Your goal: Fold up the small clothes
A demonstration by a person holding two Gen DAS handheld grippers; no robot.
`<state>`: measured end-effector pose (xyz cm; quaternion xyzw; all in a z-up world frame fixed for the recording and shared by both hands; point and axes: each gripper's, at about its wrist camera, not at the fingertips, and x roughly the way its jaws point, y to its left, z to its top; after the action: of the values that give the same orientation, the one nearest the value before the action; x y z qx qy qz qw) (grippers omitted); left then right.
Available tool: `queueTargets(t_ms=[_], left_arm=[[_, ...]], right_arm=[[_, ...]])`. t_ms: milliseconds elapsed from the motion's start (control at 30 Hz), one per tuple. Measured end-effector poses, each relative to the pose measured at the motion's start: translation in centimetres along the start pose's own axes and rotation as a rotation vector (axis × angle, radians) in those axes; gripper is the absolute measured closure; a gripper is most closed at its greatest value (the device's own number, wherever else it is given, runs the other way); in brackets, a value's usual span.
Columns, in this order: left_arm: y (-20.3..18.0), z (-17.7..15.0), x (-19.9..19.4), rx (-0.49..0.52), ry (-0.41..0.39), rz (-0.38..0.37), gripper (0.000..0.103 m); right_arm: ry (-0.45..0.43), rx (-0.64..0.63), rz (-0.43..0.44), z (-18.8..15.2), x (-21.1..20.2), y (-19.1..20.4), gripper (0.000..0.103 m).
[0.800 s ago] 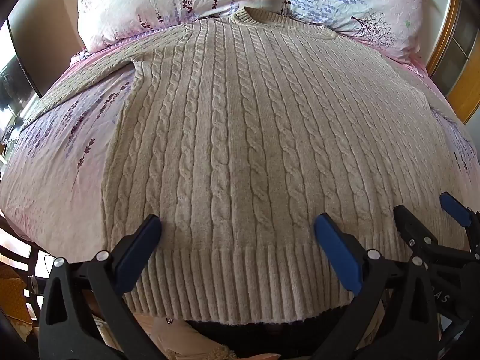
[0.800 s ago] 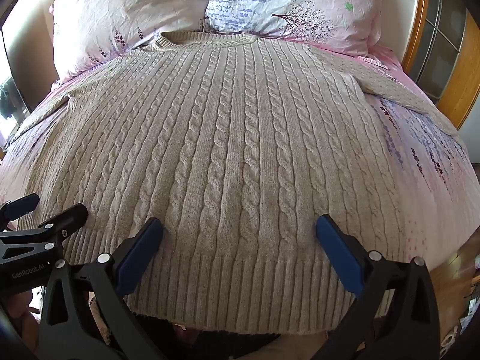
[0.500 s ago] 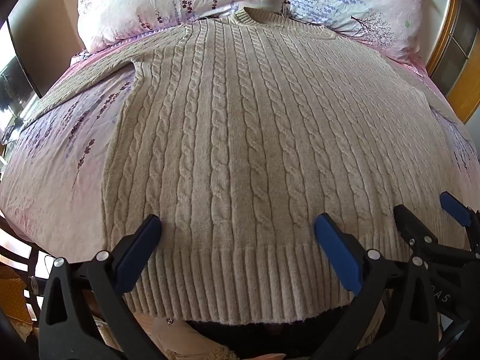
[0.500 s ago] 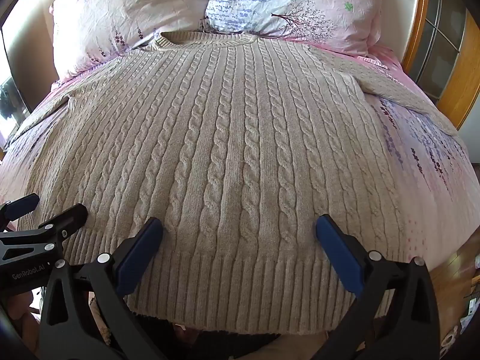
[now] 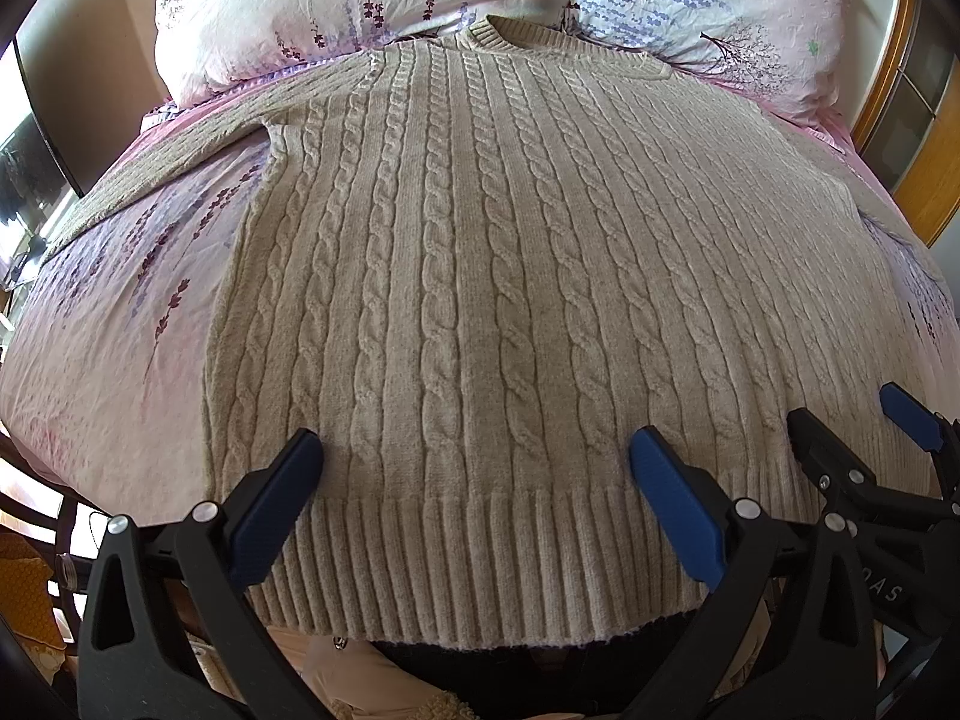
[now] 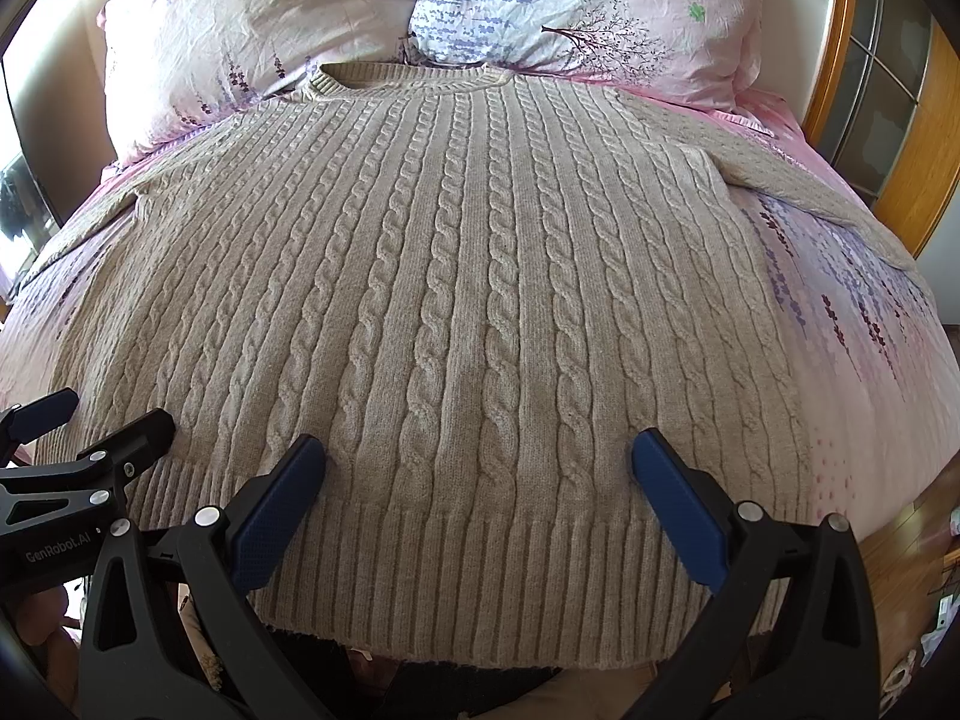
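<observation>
A beige cable-knit sweater (image 5: 480,276) lies flat on the bed, collar toward the pillows, ribbed hem toward me; it also shows in the right wrist view (image 6: 468,300). Both sleeves spread out sideways. My left gripper (image 5: 474,456) is open and empty, hovering over the hem's left half. My right gripper (image 6: 477,459) is open and empty over the hem's right half. Each gripper shows at the edge of the other's view: the right gripper (image 5: 852,426) and the left gripper (image 6: 108,414).
The bed has a pink floral sheet (image 5: 120,324). Two floral pillows (image 6: 570,6) lie at the head. A wooden frame (image 6: 912,138) stands at the right. A dark screen (image 5: 36,138) is at the left. The floor (image 6: 918,558) shows beyond the bed's right edge.
</observation>
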<state>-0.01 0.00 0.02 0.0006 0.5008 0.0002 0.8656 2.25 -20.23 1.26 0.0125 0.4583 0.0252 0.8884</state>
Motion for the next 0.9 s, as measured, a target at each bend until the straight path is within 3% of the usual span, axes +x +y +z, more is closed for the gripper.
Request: queueTargets(t_ms=[900], left_arm=[[0.00,0.00,-0.01,0.000,-0.002,0.001,0.002]], right_arm=[[0.000,0.000,0.001,0.00,0.03,-0.05,0.001]])
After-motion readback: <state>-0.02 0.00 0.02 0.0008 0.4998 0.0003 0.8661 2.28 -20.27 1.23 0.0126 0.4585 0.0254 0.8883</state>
